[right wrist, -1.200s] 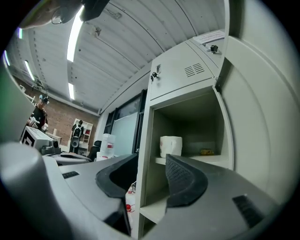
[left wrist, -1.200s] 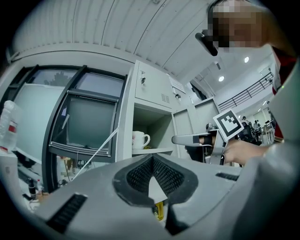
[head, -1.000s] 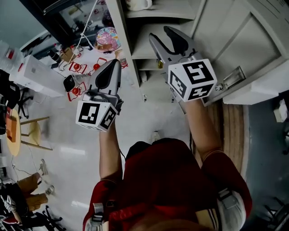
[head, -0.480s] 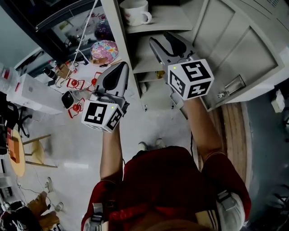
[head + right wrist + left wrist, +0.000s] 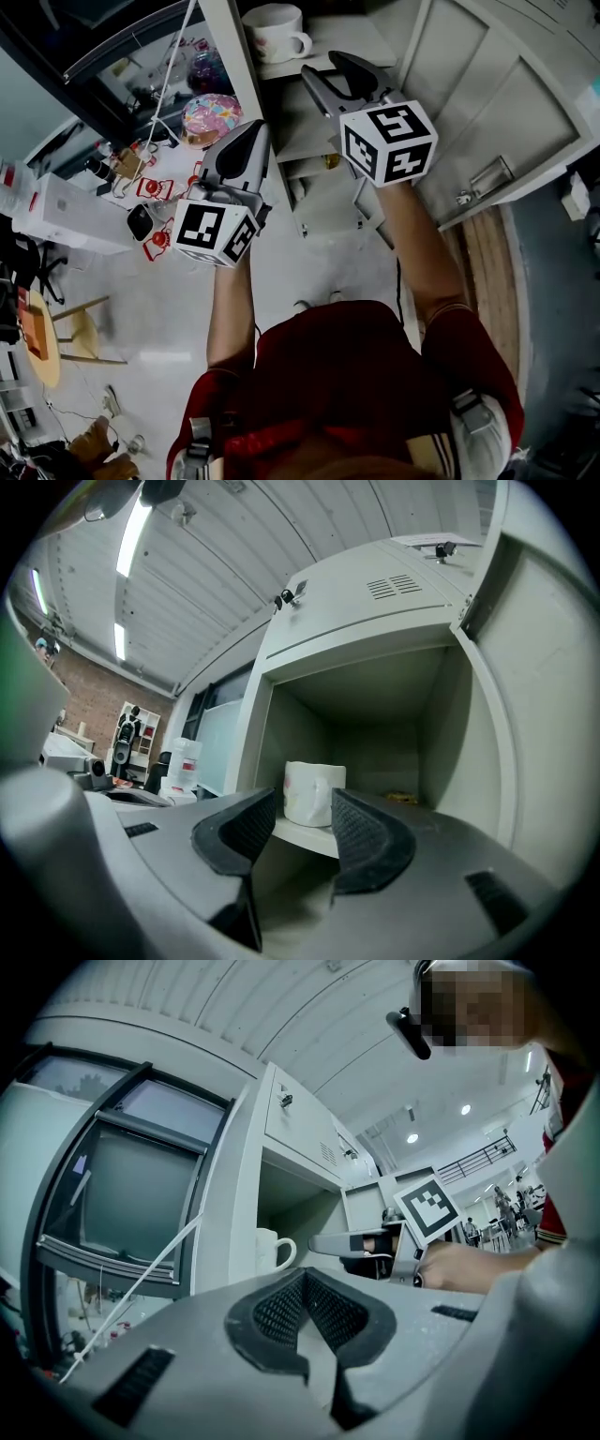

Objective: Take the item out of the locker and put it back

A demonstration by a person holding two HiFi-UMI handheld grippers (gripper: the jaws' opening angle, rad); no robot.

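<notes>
The mug [image 5: 314, 794] is not in my grip: my right gripper [image 5: 302, 832] has its jaws partly apart with nothing between them, pointing at it where it stands upright on a shelf inside the open locker [image 5: 441, 733]. My left gripper [image 5: 306, 1283] is closed tip to tip, empty, outside the locker's left wall.

Upper left: pink patterned round object [image 5: 211, 114], with small red-and-white items [image 5: 153, 188] just below. Left edge: long white box [image 5: 58, 214]; black device [image 5: 141, 223] beside it. Lower left: yellow disc on wooden legs [image 5: 45, 352].
</notes>
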